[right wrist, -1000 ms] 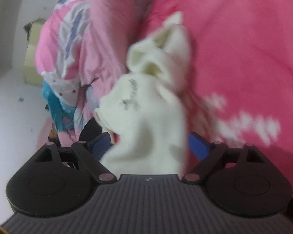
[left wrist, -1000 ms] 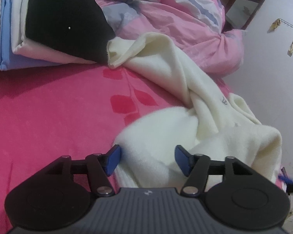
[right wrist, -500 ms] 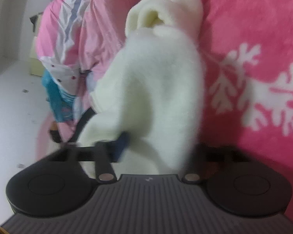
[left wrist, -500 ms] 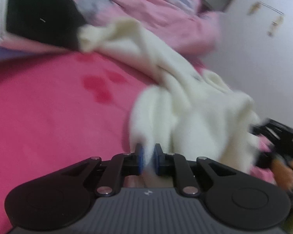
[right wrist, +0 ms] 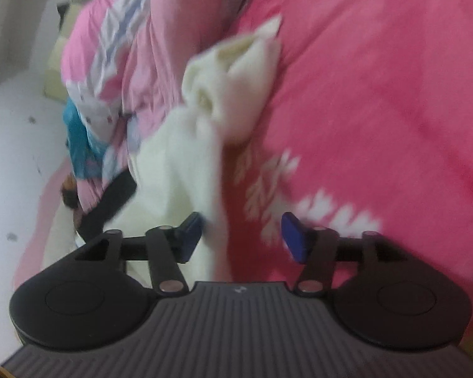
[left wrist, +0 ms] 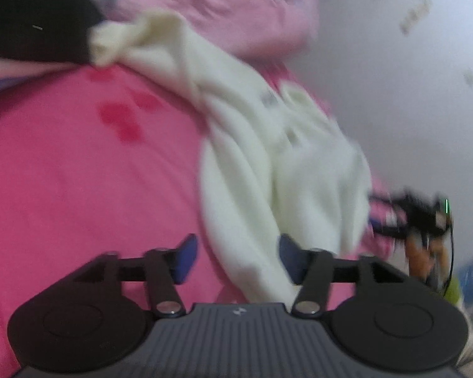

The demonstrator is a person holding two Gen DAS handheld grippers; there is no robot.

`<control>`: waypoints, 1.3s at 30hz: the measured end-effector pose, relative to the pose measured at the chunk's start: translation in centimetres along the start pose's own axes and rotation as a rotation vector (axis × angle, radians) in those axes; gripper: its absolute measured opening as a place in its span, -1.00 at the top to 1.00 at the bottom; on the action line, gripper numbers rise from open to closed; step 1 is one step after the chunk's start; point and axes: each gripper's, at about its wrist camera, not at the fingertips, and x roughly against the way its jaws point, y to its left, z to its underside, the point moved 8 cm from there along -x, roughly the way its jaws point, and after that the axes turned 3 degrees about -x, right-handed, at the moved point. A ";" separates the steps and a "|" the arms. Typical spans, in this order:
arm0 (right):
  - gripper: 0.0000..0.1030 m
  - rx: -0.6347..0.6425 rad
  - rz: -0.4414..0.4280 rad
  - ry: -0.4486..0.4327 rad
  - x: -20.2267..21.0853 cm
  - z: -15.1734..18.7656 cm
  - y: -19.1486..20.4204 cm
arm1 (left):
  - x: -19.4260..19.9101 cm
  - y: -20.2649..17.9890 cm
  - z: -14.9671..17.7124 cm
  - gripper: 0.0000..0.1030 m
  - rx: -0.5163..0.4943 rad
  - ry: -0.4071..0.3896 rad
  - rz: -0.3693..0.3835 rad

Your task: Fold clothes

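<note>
Though both views are blurred, the pink bed (left wrist: 78, 189) fills most of each, with a rumpled pink quilt (left wrist: 236, 9) heaped along its far edge and a black garment (left wrist: 31, 15) on a stack at the far corner. Across the bed's edge lies the cream garment (left wrist: 246, 157), bunched and twisted into a rope, one end by the black garment and the bulk near both tools. The left tool (left wrist: 236, 252) is spread, a fold of cream cloth running between its blue fingers (left wrist: 186, 255) without being pinched. The right tool (right wrist: 242, 236) is spread too, the cloth's edge just beside one finger. Folding well probably calls for untwisting and flattening the garment, each tool taking a separate corner or hem, not a thick bunch.
</note>
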 end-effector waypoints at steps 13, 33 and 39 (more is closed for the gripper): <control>-0.64 -0.091 -0.101 -0.013 -9.0 -8.9 0.6 | -13.4 2.3 -12.2 -0.60 0.201 0.042 -0.028; 0.08 0.329 -0.049 0.233 -26.1 -12.0 8.5 | -11.9 2.8 -12.3 0.50 0.173 -0.249 -0.099; 0.06 0.507 -0.031 0.282 -33.0 -9.6 14.6 | -9.0 4.3 -11.7 0.44 0.157 -0.279 -0.198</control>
